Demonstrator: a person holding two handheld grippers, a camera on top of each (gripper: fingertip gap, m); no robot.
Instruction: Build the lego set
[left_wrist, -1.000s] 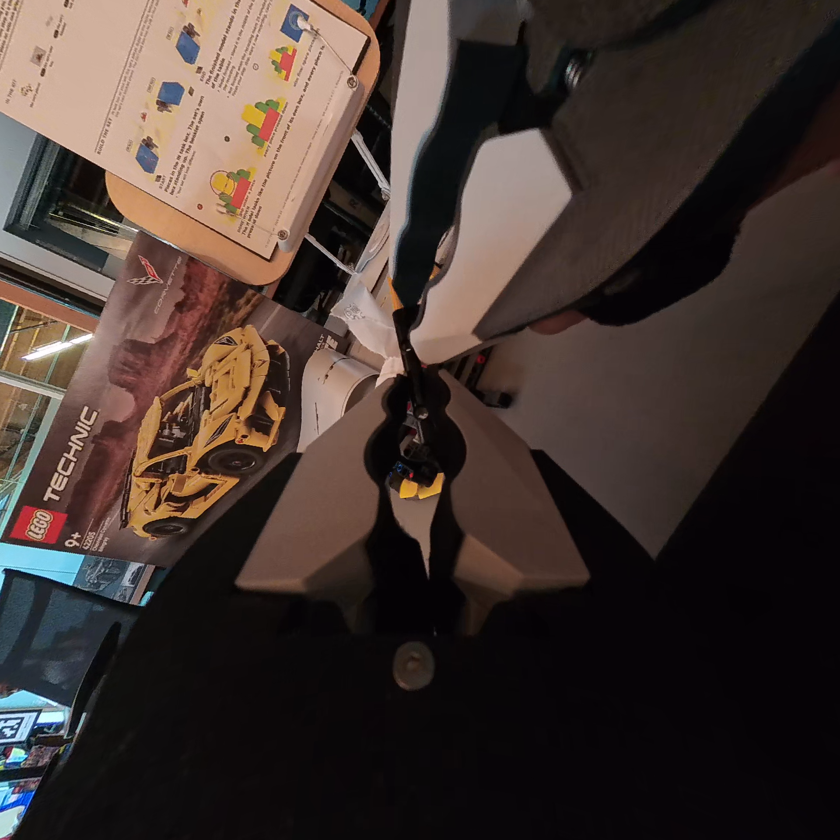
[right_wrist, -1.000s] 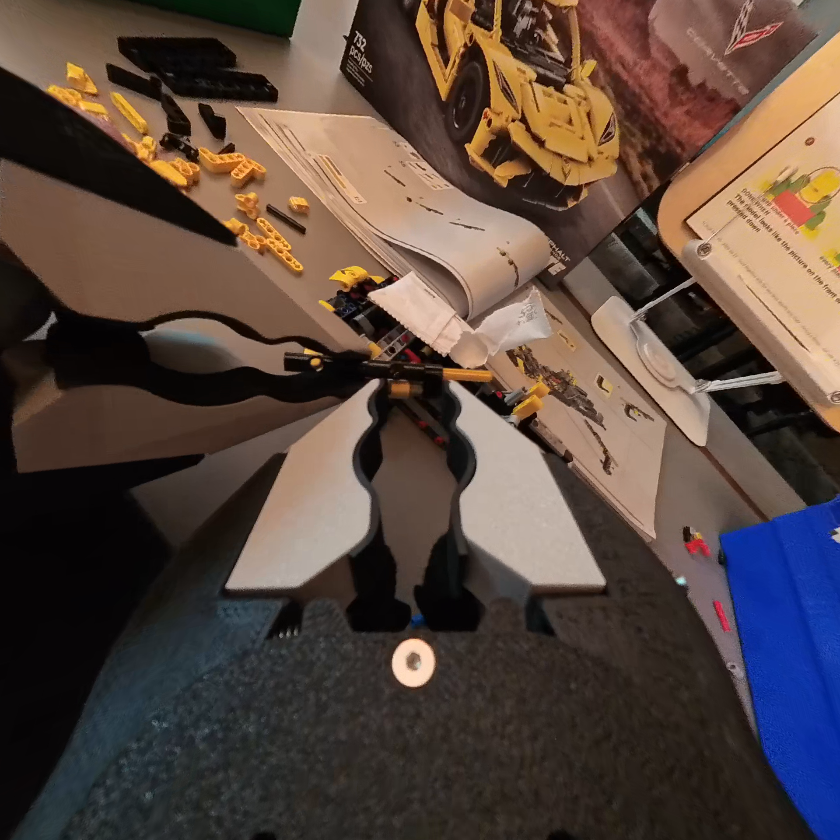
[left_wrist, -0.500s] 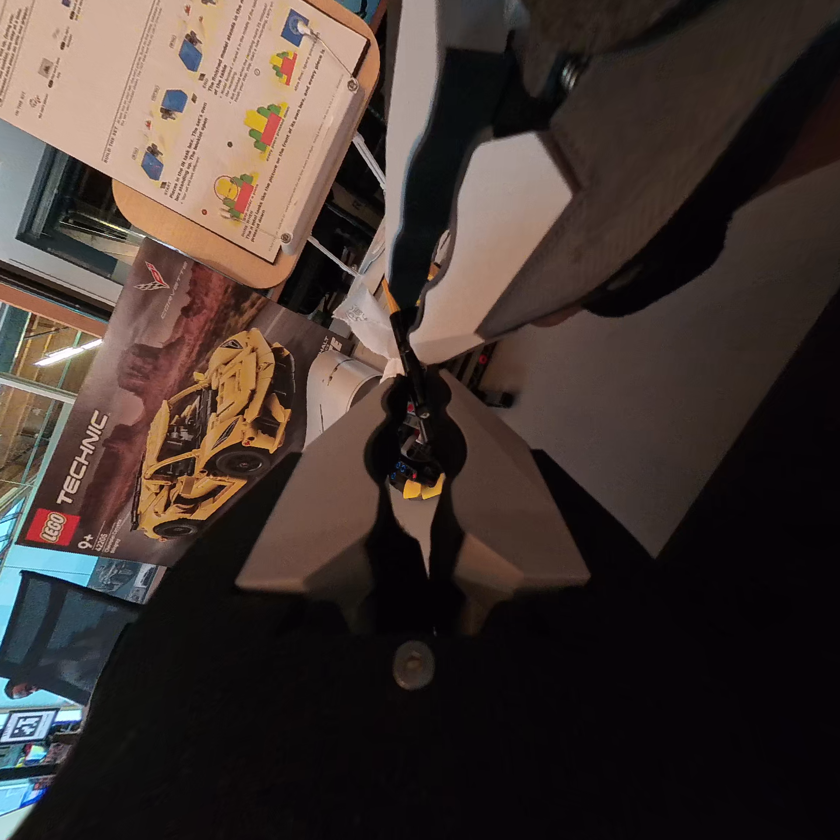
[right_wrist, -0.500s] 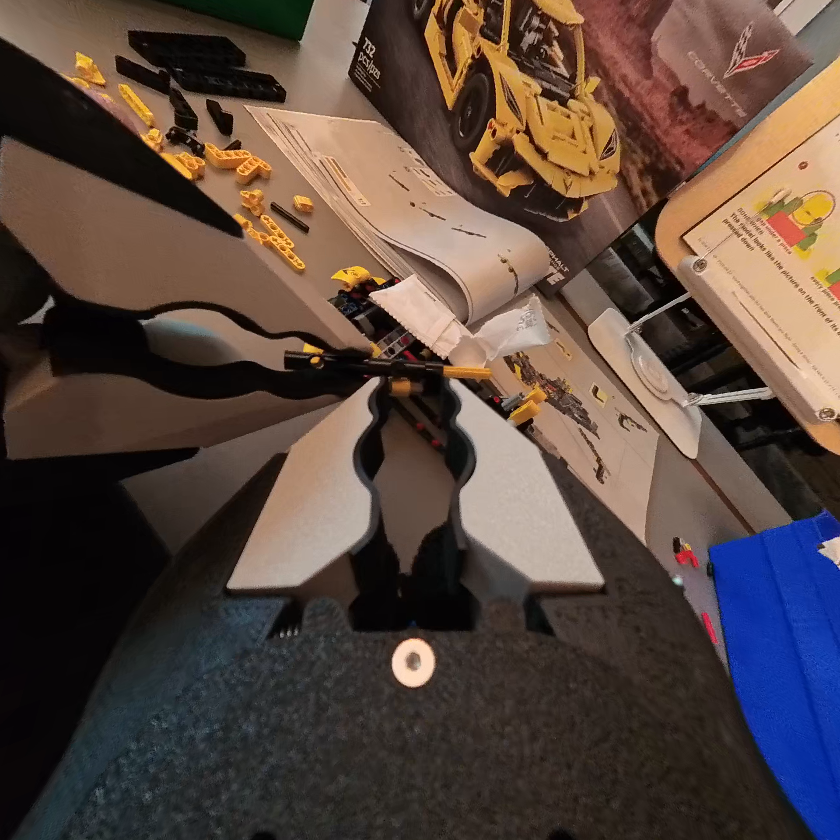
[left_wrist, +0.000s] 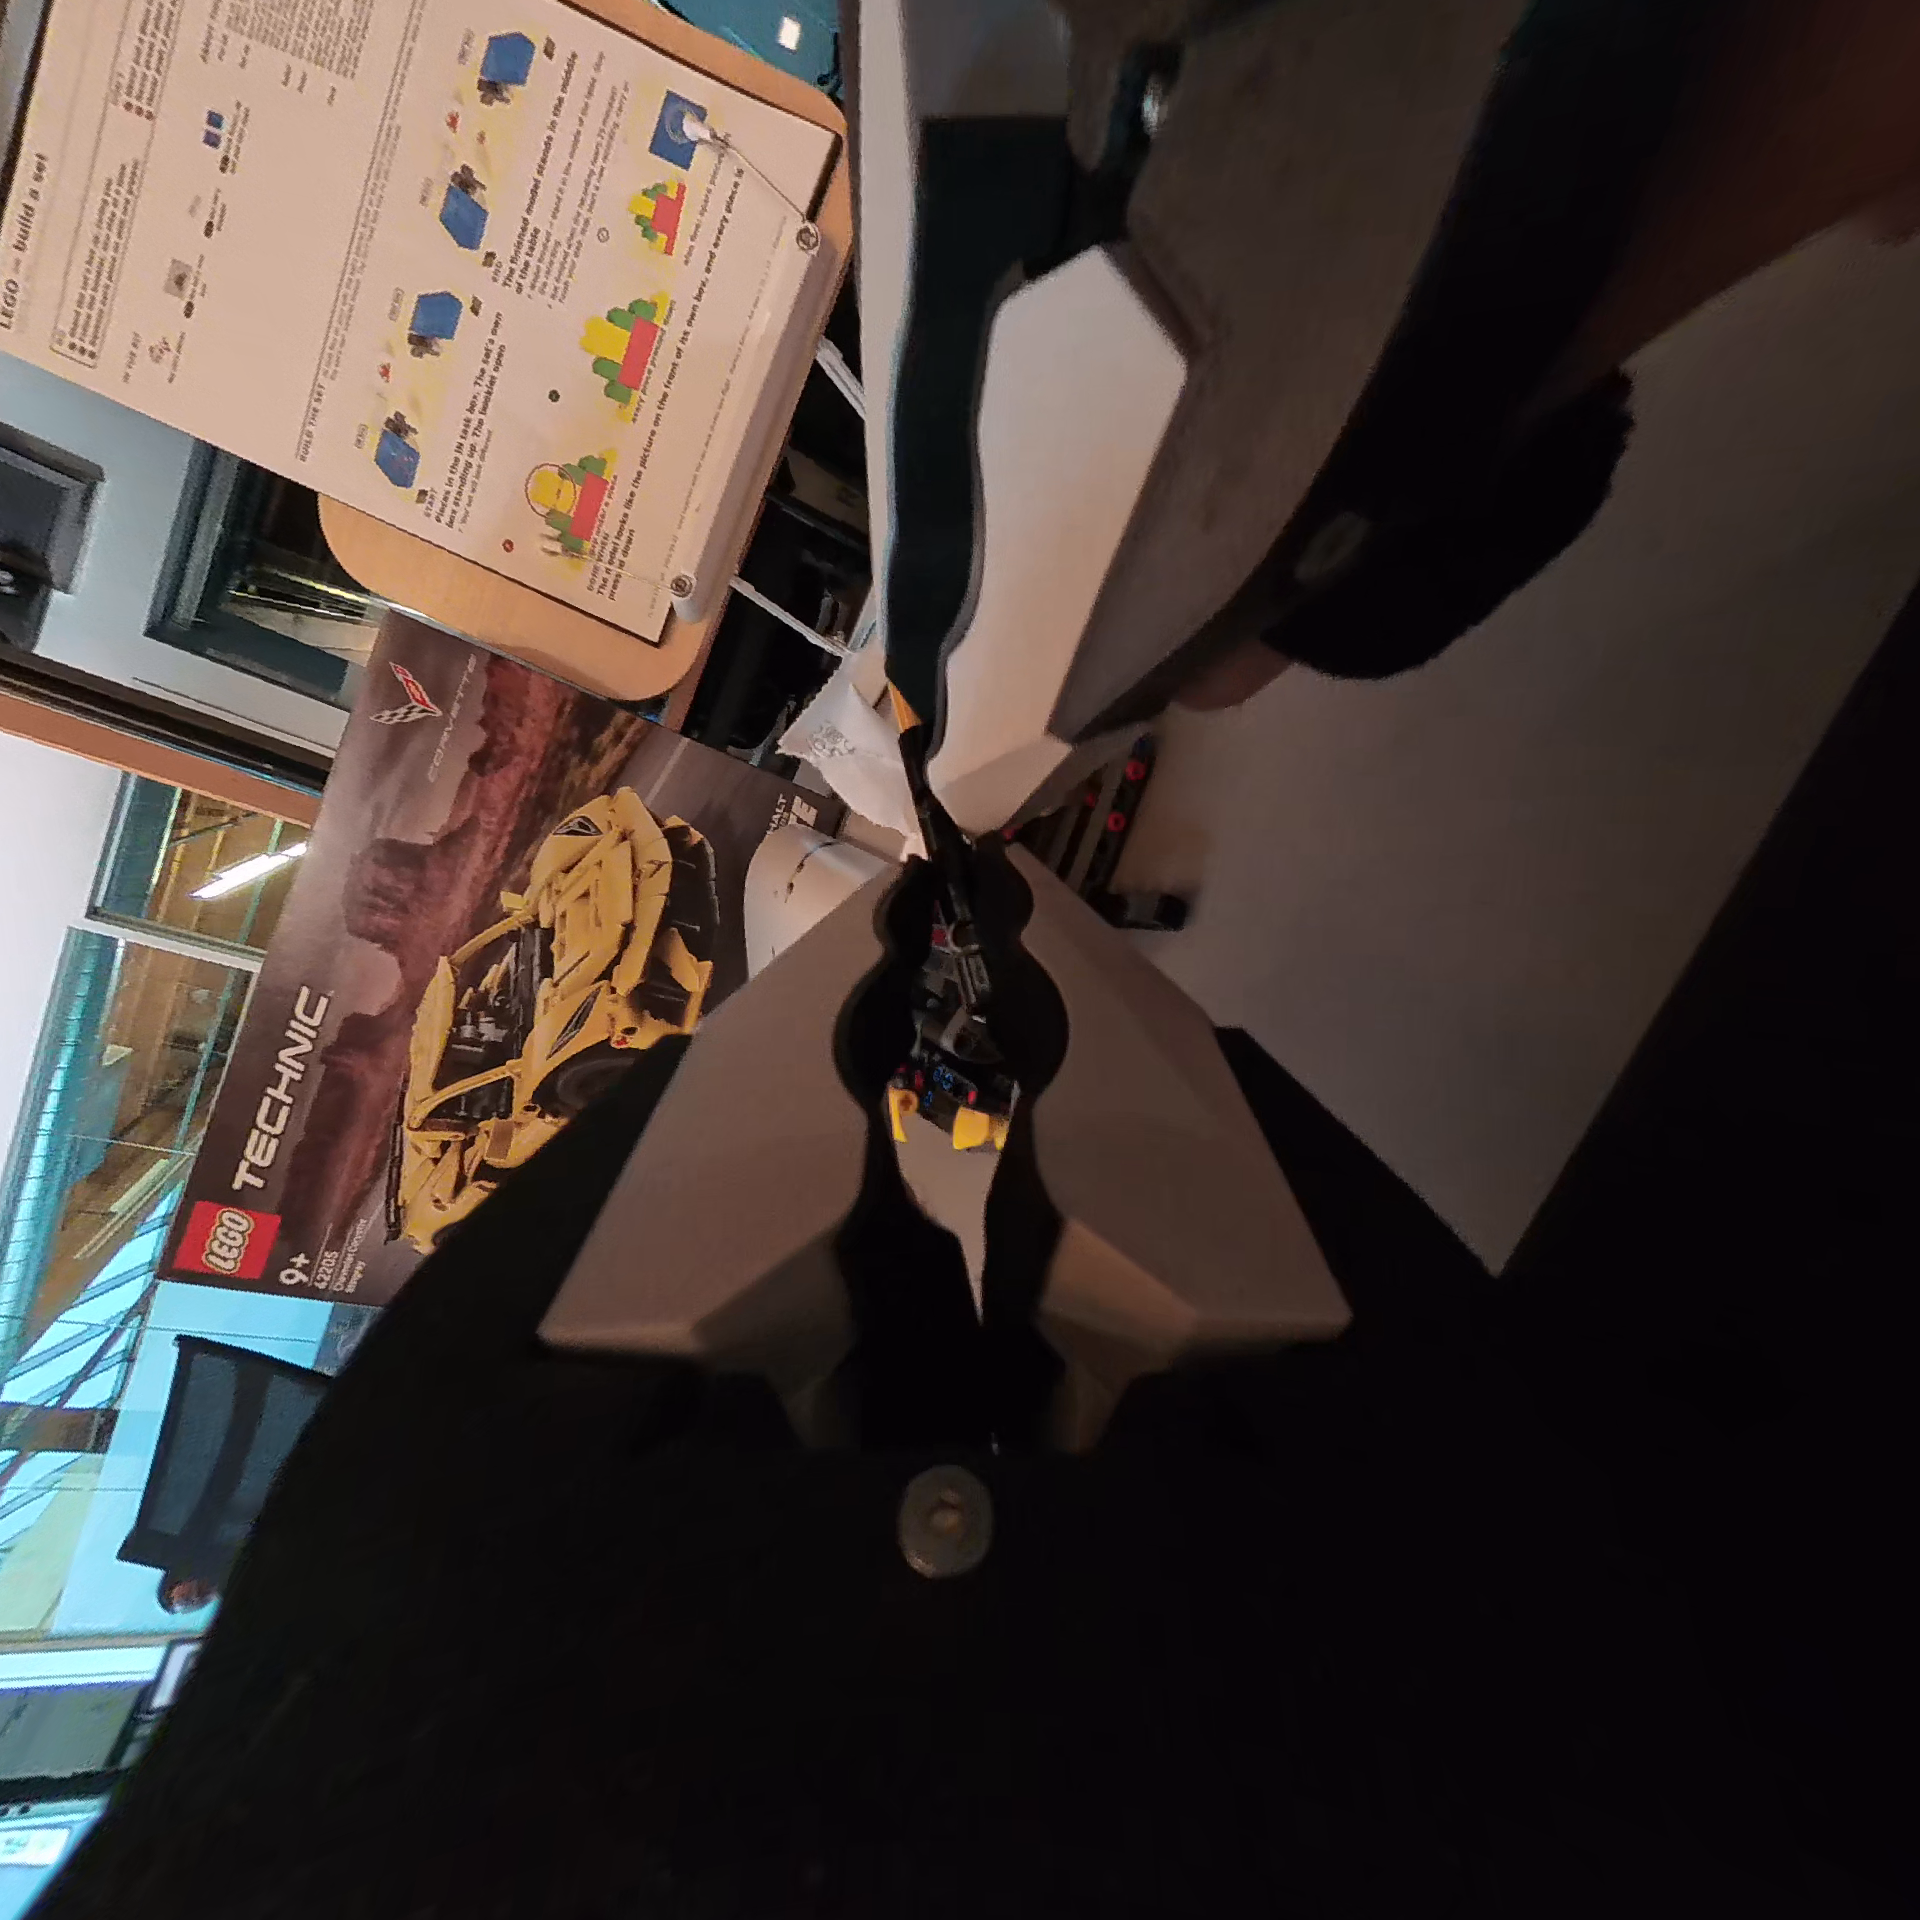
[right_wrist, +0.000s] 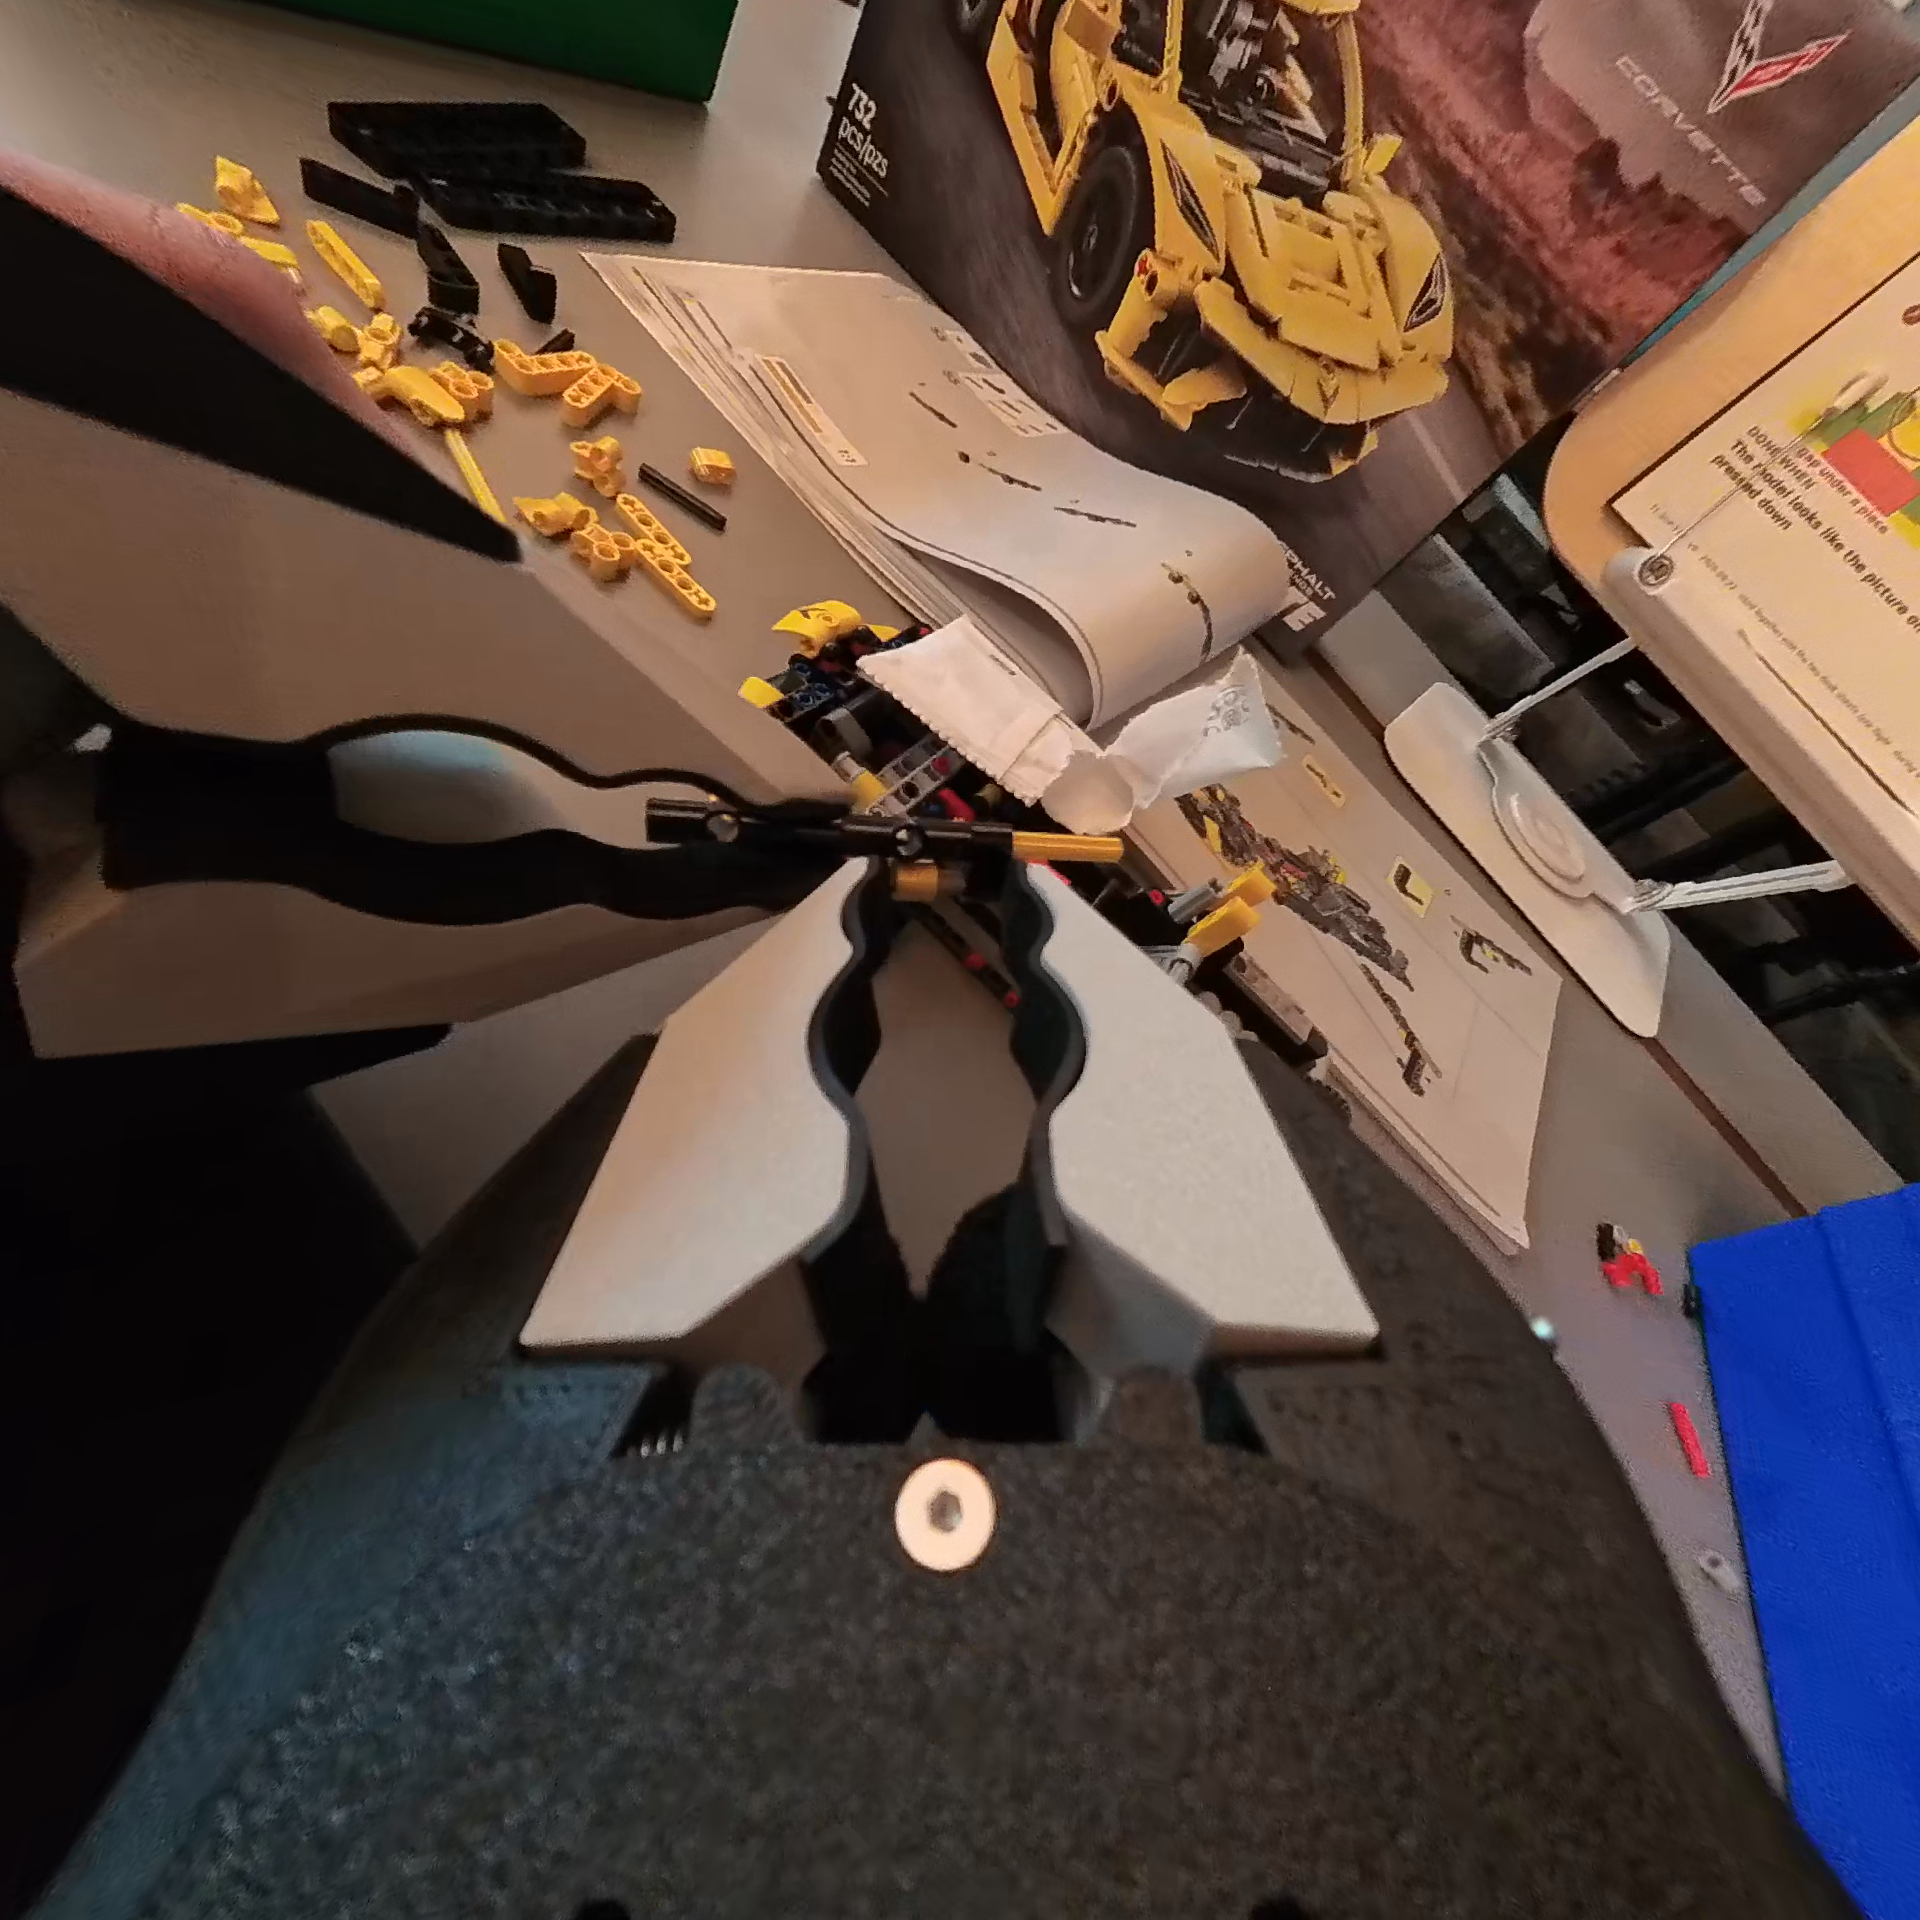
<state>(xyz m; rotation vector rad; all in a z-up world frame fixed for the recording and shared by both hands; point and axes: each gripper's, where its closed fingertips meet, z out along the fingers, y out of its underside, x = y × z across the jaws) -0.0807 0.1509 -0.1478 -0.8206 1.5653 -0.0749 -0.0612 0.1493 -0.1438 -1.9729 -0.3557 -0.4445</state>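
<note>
My right gripper (right_wrist: 940, 883) pinches a thin black-and-yellow axle assembly (right_wrist: 883, 834) at twelve o'clock; my left gripper (right_wrist: 727, 847), from nine, clamps its black end. I judge we're mating axle pieces; next needs a straight push. The half-built grey chassis (right_wrist: 914, 769) lies beyond.

the yellow pieces (right_wrist: 582, 384) look like shiny, smooth plastic. the booklet (right_wrist: 987, 488) is thin paper. the set box (right_wrist: 1299, 208) is smooth printed card.
</note>
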